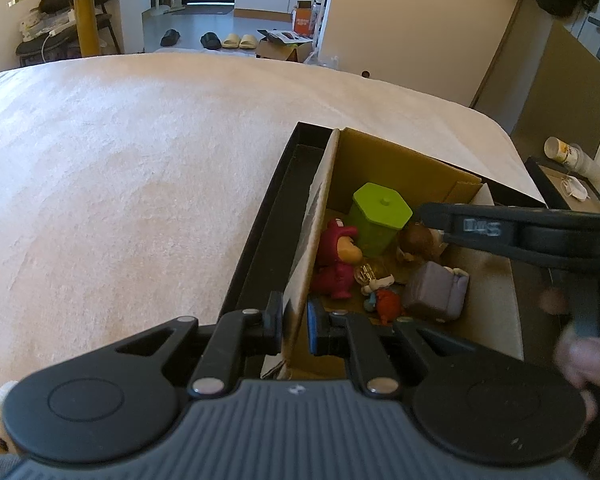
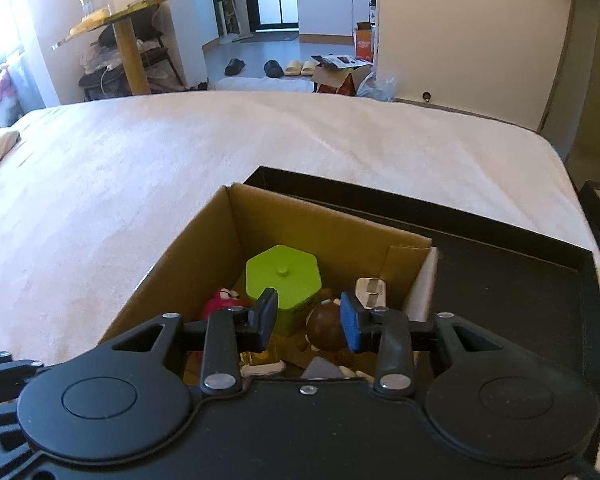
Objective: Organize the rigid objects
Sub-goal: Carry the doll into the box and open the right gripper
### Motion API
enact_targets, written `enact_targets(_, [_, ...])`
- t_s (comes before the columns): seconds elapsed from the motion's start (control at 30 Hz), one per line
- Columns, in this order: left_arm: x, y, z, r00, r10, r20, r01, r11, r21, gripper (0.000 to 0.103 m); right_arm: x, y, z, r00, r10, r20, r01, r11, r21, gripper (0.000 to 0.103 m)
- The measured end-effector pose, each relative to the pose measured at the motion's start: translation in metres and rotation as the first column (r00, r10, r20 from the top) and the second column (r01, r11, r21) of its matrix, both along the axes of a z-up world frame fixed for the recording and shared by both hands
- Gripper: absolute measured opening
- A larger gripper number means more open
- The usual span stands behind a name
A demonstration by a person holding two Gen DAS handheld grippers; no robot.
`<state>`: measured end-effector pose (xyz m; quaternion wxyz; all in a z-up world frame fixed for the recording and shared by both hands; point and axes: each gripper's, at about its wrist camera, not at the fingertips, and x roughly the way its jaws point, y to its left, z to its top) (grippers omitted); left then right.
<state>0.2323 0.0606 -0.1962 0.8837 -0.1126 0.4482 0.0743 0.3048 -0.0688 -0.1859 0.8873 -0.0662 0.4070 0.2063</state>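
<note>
On the pale blanket-covered bed (image 1: 120,180), which fills most of both views and lies bare to the left and far side, one black tray (image 2: 500,272) sits at the near right corner, its far rim a little short of the bed's rounded edge; inside the tray stands one open cardboard box (image 2: 320,216), its left wall close against the tray's left rim and a wide strip of bare tray floor to its right; the box holds one lime-green hexagonal lidded container (image 1: 380,216) against the far wall, one red figurine (image 1: 336,260) beside the left wall, one grey-purple block-shaped toy (image 1: 436,292) nearer the front, one round brown figurine (image 2: 326,328) just right of the green container, one small red-and-blue toy (image 1: 384,300) and a small white one beside it, six pieces that can be counted, with little open floor between them; the left gripper (image 1: 296,320) is clamped tight on the box's left wall at its near end, one finger outside and one inside; the right gripper (image 2: 308,320) hangs over the box with its jaws narrowly parted, the brown figurine between the pads (image 2: 350,322), and whether they press on it I cannot tell.
</note>
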Motion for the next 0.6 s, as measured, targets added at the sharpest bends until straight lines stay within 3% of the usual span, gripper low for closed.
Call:
enact_targets(0.37, [-0.007,0.000,0.016,1.000,-0.004,-0.007,0.004,1.000,-0.010,0.012,-0.041,-0.052,0.039,0.996,-0.085,-0.007,0.086,0.992,0.097,0.039])
enact_targets(0.6, [-0.016,-0.005,0.032,1.000,-0.013,-0.023,0.013,1.000,-0.008,0.012,-0.065,-0.074,0.046,0.990,-0.138,-0.026,0.140,0.980,0.139,0.043])
